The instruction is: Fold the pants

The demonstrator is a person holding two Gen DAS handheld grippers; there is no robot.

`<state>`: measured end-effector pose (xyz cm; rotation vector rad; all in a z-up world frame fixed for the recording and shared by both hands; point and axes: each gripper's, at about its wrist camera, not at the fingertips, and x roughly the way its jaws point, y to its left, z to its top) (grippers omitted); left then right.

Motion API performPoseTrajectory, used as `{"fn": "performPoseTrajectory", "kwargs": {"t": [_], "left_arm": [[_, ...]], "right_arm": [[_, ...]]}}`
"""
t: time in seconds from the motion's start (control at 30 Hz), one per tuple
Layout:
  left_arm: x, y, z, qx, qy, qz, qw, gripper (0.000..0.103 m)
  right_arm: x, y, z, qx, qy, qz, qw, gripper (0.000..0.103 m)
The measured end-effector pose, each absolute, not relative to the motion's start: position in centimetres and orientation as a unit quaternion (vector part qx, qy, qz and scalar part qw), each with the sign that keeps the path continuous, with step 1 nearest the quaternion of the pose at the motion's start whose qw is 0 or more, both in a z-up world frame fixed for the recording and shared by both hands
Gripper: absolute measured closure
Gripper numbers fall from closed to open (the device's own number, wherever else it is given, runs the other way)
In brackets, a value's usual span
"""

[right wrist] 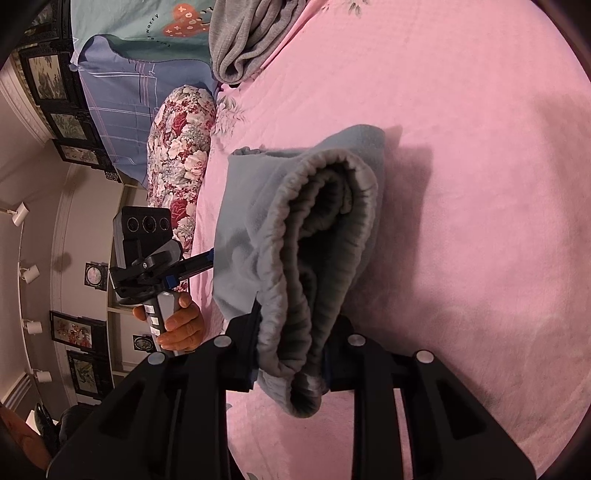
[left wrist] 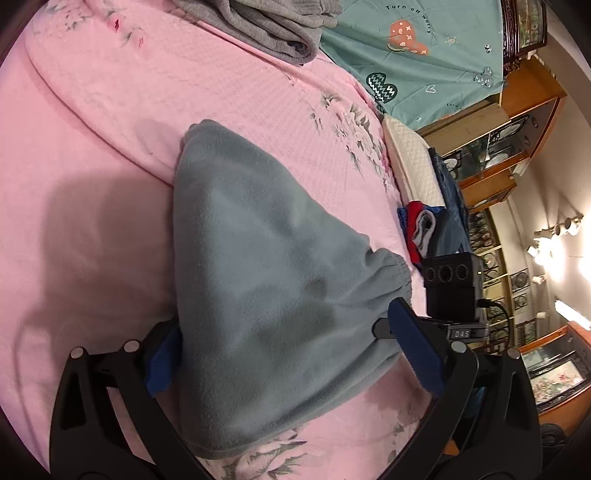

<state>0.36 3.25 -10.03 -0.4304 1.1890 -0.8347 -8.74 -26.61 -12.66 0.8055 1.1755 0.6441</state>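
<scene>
Grey-blue fleece pants lie folded into a thick bundle on the pink bed cover. My left gripper straddles the bundle, its blue pads wide apart on both sides of the cloth. In the right wrist view the elastic waistband faces the camera, and my right gripper is clamped on the waistband end of the pants. The left gripper shows there too, held by a hand at the bundle's left side.
A folded grey garment lies at the far end of the bed, beside a teal printed blanket. A floral pillow and a blue checked one lie at the bed edge. Clothes are piled by the side; wooden cabinets stand beyond.
</scene>
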Motion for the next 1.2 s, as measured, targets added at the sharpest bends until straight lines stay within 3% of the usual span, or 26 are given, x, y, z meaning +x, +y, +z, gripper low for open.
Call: {"fn": "performPoseTrajectory", "kwargs": {"t": [0.07,0.13,0.47,0.63,1.2], "left_arm": [[-0.1,2.9,-9.7,-0.171,0.533,-0.364,0.745,0.01],[-0.3,2.8,-9.7,-0.154,0.532,-0.356,0.752,0.032],[-0.6,3.4,-10.1,-0.112,0.521,-0.315,0.786,0.073],[-1.6,2.7,-9.6,-0.067,0.501,-0.3,0.809,0.078],[-3.1,1.1,-8.9,0.002,0.473,-0.265,0.84,0.08]], "right_arm": [[-8.8,-26.4,-12.5,0.356,0.528,0.286,0.716,0.078],[-8.9,-26.1,-12.3,0.343,0.527,0.282,0.725,0.078],[-8.5,-25.7,-12.3,0.319,0.526,0.281,0.737,0.078],[-8.6,-25.7,-12.3,0.316,0.525,0.277,0.74,0.078],[-9.2,-25.2,-11.9,0.295,0.506,0.26,0.767,0.078]]}}
